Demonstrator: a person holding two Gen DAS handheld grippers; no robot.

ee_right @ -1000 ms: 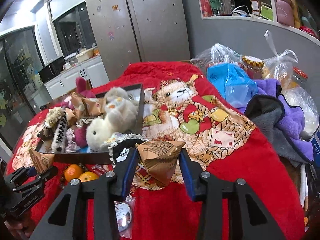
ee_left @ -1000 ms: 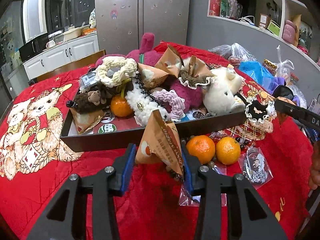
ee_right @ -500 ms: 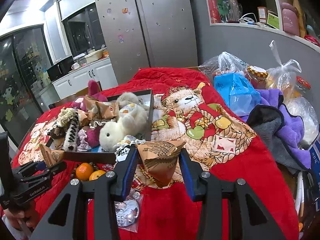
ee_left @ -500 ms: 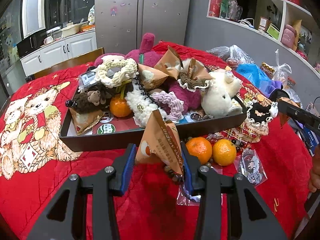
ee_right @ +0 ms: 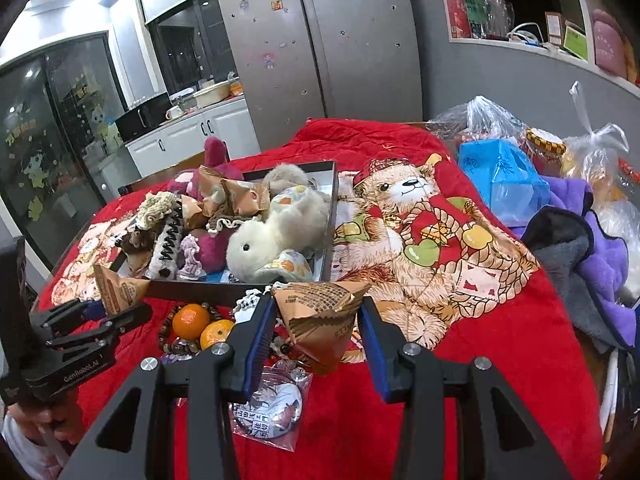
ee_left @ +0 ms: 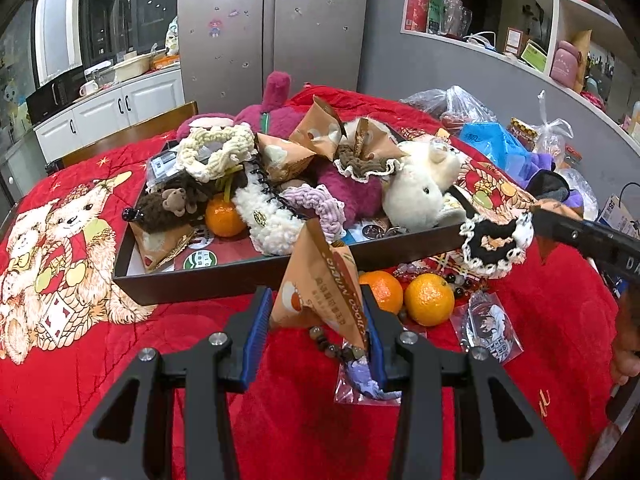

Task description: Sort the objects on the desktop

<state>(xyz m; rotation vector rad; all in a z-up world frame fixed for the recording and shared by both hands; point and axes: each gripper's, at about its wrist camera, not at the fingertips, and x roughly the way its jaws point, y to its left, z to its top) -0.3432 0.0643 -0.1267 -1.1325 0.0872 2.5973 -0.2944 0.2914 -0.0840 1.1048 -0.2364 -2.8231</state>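
In the left wrist view, the left gripper squeezes a brown paper snack packet just in front of the dark tray. The packet hides part of a bead bracelet. Two oranges sit beside it. The tray is piled so high with soft toys that its floor barely shows. In the right wrist view, the right gripper squeezes another brown packet over the red blanket. A round badge is partly hidden behind one finger
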